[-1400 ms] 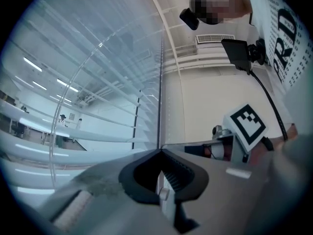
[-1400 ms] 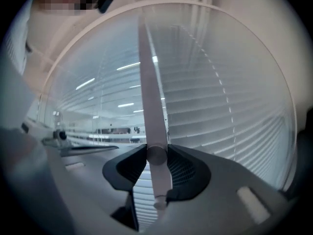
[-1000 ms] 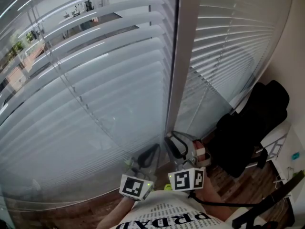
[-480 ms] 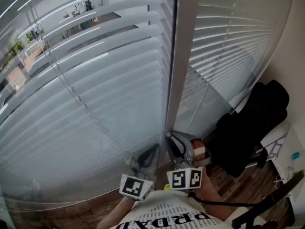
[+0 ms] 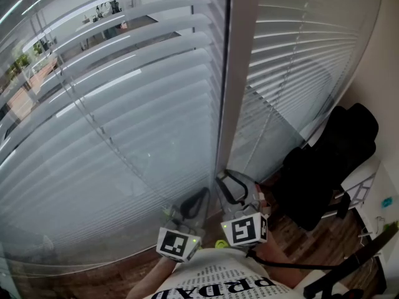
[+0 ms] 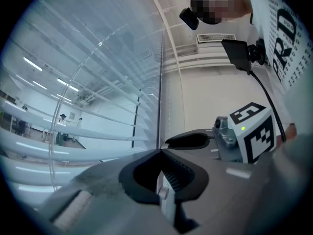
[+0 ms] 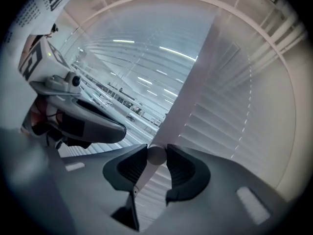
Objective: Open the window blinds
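Observation:
White slatted window blinds (image 5: 124, 123) hang in two panels either side of a pale mullion (image 5: 234, 73). Low down by the mullion, my right gripper (image 5: 229, 182) is shut on the thin pale tilt wand (image 7: 139, 179). In the right gripper view its jaws (image 7: 156, 154) have just been closing and both pads touch the wand's round section. My left gripper (image 5: 201, 197) sits just to the left. In the left gripper view its fingertips (image 6: 159, 152) meet. A pale thin piece shows in the hollow behind them, and I cannot tell what it is.
A black bag or garment (image 5: 330, 167) is heaped on a chair at the right, close to the right blind panel (image 5: 299, 61). Wooden floor (image 5: 312, 242) shows below it, and a white rack (image 5: 365, 185) stands at the far right.
The right gripper's marker cube has rolled while staying in place. Brighter strips now show between the left panel's slats. The left gripper has not moved.

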### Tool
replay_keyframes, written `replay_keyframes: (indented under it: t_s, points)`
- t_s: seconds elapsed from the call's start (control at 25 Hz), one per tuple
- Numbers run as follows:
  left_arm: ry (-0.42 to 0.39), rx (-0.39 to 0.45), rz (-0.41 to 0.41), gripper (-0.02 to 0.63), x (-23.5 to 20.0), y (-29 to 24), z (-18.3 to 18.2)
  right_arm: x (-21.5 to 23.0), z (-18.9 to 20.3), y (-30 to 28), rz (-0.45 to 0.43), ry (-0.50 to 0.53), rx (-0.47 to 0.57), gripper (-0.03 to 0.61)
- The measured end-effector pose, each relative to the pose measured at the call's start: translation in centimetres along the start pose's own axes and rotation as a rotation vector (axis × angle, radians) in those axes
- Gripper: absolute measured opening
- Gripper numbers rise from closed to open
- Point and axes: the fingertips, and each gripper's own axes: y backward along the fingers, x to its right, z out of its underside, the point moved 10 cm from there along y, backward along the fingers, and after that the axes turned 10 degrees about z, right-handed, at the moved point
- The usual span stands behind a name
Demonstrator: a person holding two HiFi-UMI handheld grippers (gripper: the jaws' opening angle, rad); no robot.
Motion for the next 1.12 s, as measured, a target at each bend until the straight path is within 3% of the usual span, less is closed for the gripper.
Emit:
replay_keyframes:
  t_s: [0.36, 0.8, 1.12]
  points:
    - [-0.004, -0.002, 0.002, 0.008, 0.1, -0.2, -0.2, 1.0, 0.6, 0.0, -0.038, -0.306, 0.013, 0.133]
    - [-0.002, -0.001, 0.005, 0.008, 0.3, -0.3, -0.1, 1.0, 1.1, 0.1, -0.051, -0.45, 0.007, 0.135]
    - [-0.005, 0.001, 0.003, 0.008, 0.3, -0.4, -0.1, 1.0, 1.7, 0.0, -0.047, -0.488, -0.004, 0.137]
